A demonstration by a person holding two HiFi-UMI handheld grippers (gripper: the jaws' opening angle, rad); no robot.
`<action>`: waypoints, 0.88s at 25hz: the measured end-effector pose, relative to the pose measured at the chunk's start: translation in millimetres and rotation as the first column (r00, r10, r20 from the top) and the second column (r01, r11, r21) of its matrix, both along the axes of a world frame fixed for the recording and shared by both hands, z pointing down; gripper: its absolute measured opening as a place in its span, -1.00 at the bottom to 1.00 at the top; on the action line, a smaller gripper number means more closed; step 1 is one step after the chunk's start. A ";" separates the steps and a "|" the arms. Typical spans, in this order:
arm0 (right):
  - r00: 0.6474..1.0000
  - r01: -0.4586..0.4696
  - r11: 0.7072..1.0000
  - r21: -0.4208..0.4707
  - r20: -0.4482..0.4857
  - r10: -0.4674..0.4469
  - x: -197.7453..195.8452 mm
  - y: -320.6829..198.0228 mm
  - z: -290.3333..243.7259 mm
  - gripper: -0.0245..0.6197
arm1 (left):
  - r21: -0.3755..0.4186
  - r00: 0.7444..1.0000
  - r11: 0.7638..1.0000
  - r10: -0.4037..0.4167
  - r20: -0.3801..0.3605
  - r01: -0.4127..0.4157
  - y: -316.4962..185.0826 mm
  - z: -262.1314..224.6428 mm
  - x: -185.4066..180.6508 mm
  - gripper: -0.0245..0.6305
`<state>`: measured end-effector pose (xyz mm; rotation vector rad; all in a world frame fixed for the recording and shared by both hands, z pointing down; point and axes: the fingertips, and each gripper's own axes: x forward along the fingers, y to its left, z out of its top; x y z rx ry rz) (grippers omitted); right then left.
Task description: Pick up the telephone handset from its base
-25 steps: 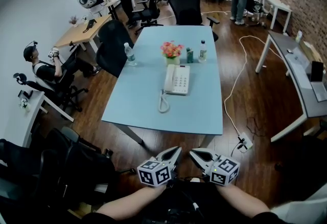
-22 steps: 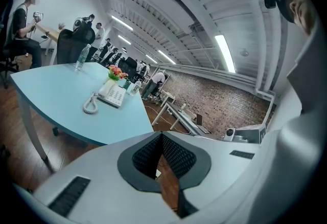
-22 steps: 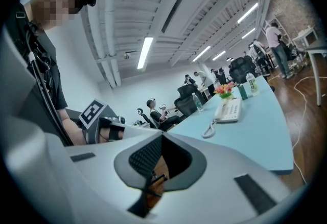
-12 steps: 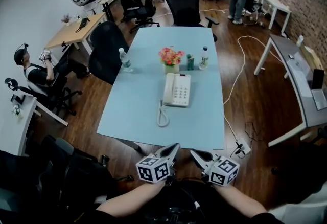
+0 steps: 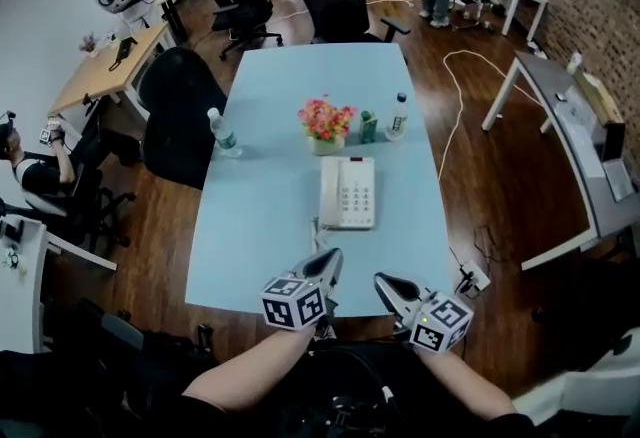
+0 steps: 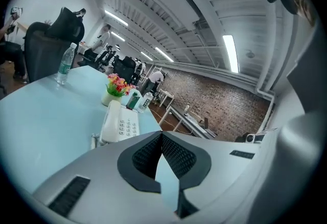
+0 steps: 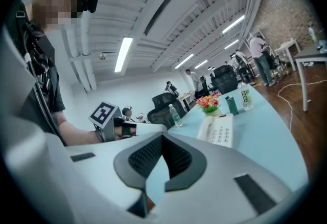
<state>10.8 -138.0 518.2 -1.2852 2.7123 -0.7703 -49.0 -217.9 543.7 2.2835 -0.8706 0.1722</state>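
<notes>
The telephone handset (image 5: pixel 329 192) lies in its cradle along the left side of the white base (image 5: pixel 358 194), which sits near the middle of the light blue table (image 5: pixel 260 216), keypad facing up. Just beyond the phone stand a pot of flowers (image 5: pixel 326 118), a green can (image 5: pixel 367 126) and a small bottle (image 5: pixel 398 116); a water bottle (image 5: pixel 222 133) stands near the table's left edge. At the near edge, apart from the phone, the left gripper (image 5: pixel 333 254) and right gripper (image 5: pixel 380 278) point toward it, each with its jaws pressed together and nothing between them.
</notes>
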 end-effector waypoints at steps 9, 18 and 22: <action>0.998 -0.050 0.998 -0.038 -0.026 0.049 -13.9 -52.8 6.6 -0.87 | 0.041 0.988 0.999 -0.027 0.155 0.021 -116.4 36.8 -26.9 -0.35; 0.997 0.057 0.996 -0.064 -0.055 -0.061 5.3 -95.1 13.7 -0.87 | 0.064 0.915 0.995 -0.098 0.392 0.080 -211.2 90.8 4.4 -0.15; 0.996 0.080 0.995 -0.061 -0.027 -0.082 23.3 -105.9 12.3 -0.87 | 0.039 0.873 0.992 -0.126 0.471 0.122 -231.6 117.9 21.2 -0.15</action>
